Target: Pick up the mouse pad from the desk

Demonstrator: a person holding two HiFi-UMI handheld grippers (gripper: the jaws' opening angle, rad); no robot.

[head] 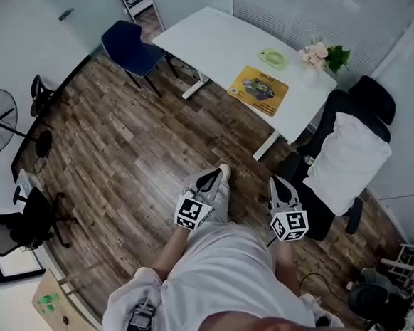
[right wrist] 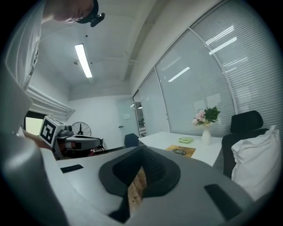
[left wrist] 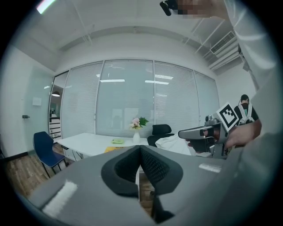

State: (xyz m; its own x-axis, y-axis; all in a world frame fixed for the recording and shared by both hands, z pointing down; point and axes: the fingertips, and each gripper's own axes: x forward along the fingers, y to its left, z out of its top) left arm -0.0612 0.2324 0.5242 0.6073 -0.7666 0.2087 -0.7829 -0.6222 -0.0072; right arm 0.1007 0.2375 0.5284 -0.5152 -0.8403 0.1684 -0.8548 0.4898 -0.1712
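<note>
Mouse pad (head: 258, 90): a yellow-orange rectangle with a dark printed picture in its middle. It lies flat on the white tabletop (head: 212, 43), close to the long edge nearest you and toward the end by the black office chair (head: 362, 99).

Containers: a small white vase (head: 312, 69) stands at the far corner of that end, near the pad but apart from it, and holds pink flowers (head: 317, 51) with green leaves. A pale green round dish (head: 273, 57) sits just beyond the pad. You cannot tell what is in it, if anything.

Left gripper (head: 215, 176): you hold it over the wood floor (head: 120, 154), well apart from the pad. Its fingers (left wrist: 159, 167) are closed tip to tip, with nothing between them.

Right gripper (head: 276, 186): it is beside the left one and also well short of the tabletop. Its fingers (right wrist: 154, 170) are pressed together and empty.

The chair carries a white cushion (head: 349, 157).
</note>
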